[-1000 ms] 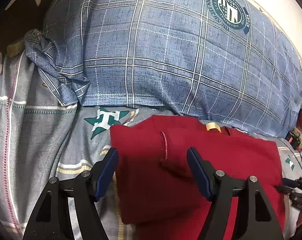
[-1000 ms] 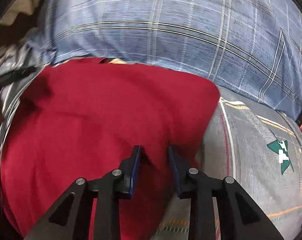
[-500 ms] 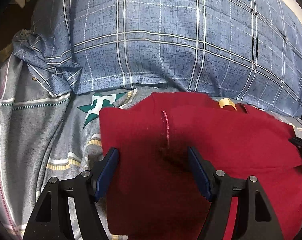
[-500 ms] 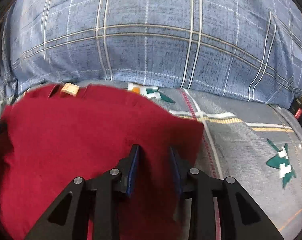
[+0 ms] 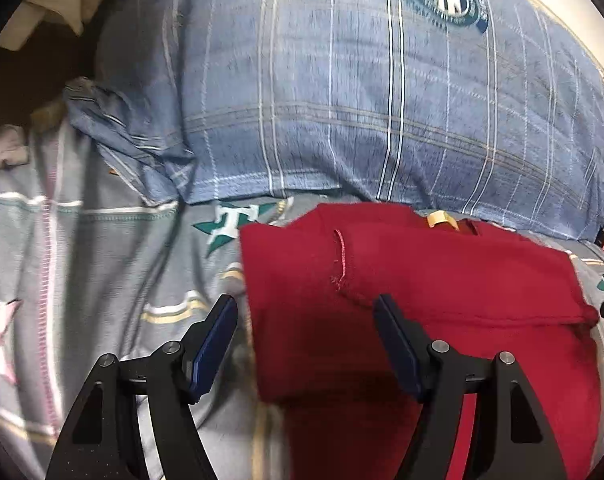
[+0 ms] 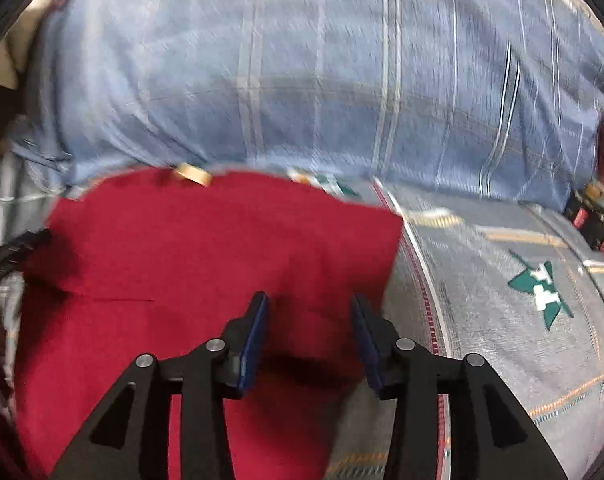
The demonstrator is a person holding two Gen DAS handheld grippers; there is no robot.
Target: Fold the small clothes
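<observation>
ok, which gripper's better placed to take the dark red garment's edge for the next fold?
Probably left gripper: open, straddling the dark red knit garment's left edge. Right gripper is opening over cloth inside its right edge.

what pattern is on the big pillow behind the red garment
Blue plaid pillow with pale lines; clearest in the left wrist view.

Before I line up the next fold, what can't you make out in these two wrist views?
- Near edge of the dark red knit garment: left wrist view, cut off by the frame bottom and black fingers.
- Small tan neck label: right wrist view, blurred, unreadable.
- Red-and-black clutter beside the blue plaid pillow: right wrist view, edge-cropped, unidentifiable.
</observation>
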